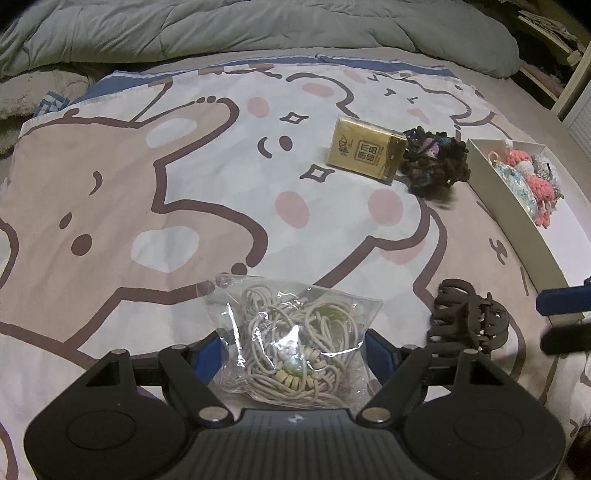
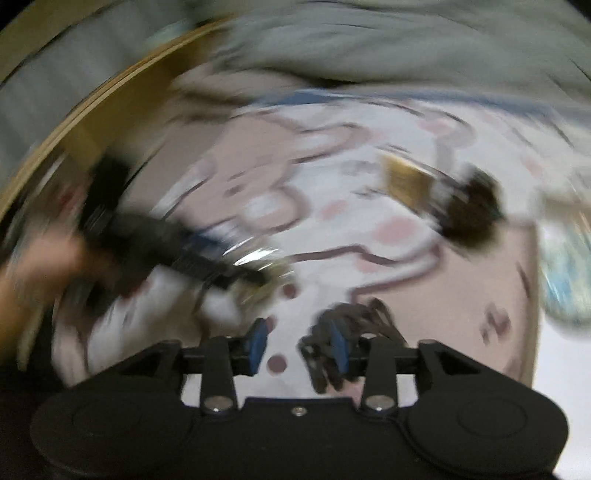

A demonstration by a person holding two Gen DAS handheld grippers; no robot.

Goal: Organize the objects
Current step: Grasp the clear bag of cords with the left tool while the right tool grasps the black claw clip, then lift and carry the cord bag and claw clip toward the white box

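Observation:
A clear plastic bag of beige hair ties lies on the cartoon bedspread, and my left gripper is shut on it, a blue pad against each side. A dark claw hair clip rests on the bed to its right. At the right edge my right gripper stands open beside the clip, apart from it. The right wrist view is blurred: my right gripper is open with nothing between its pads. The clip lies around and behind its right finger. The left gripper and bag show at left.
A gold tissue pack and a dark scrunchie lie further back. A white box with pink and blue crochet items stands at the right. A grey duvet is heaped along the back. A hand holds the left gripper.

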